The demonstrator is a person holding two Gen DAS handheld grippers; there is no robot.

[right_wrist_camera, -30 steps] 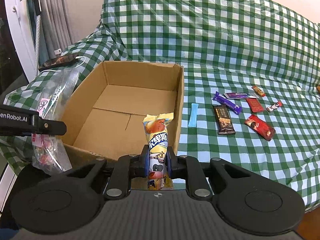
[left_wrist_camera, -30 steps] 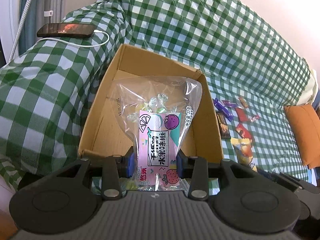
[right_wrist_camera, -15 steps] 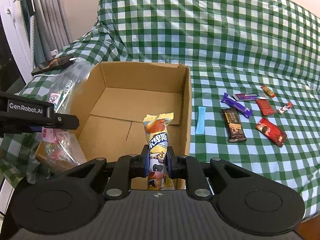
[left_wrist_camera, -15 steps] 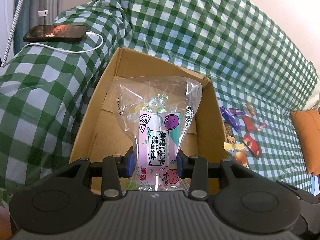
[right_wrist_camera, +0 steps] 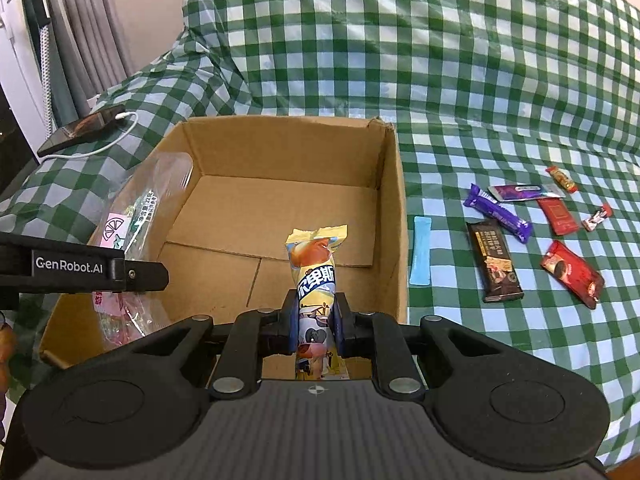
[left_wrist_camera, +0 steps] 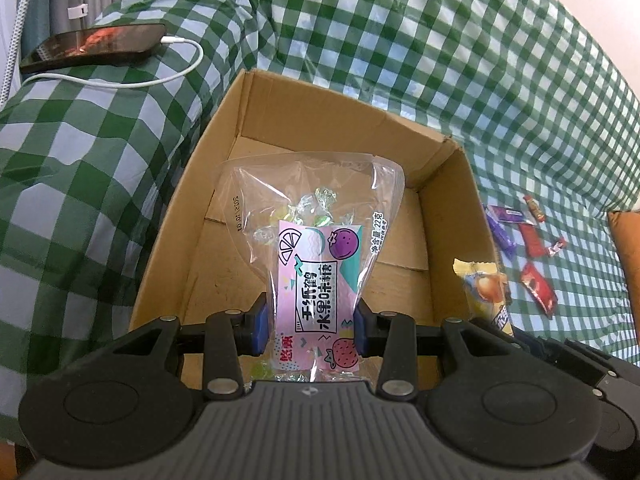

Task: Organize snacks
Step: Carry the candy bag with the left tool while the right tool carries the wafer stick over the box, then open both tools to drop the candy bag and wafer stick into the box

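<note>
An open cardboard box (left_wrist_camera: 224,184) (right_wrist_camera: 392,216) stands on a green checked cloth, its inside bare. My left gripper (left_wrist_camera: 310,330) is shut on a clear candy bag with a pink label (left_wrist_camera: 312,264), held over the box's near left part; the bag also shows in the right wrist view (right_wrist_camera: 132,216). My right gripper (right_wrist_camera: 314,326) is shut on a yellow snack packet (right_wrist_camera: 314,276), held upright over the box's near edge; the packet also shows in the left wrist view (left_wrist_camera: 484,296).
Several small snacks lie on the cloth right of the box: a blue stick (right_wrist_camera: 420,256), a dark brown bar (right_wrist_camera: 494,266), a purple bar (right_wrist_camera: 498,214), red packets (right_wrist_camera: 572,274). A phone (left_wrist_camera: 92,46) on a white cable lies far left. An orange cushion (left_wrist_camera: 626,252) is at far right.
Both grippers have moved forward over the box with their snacks; the box now looms larger in both views. Both grips are unchanged.
</note>
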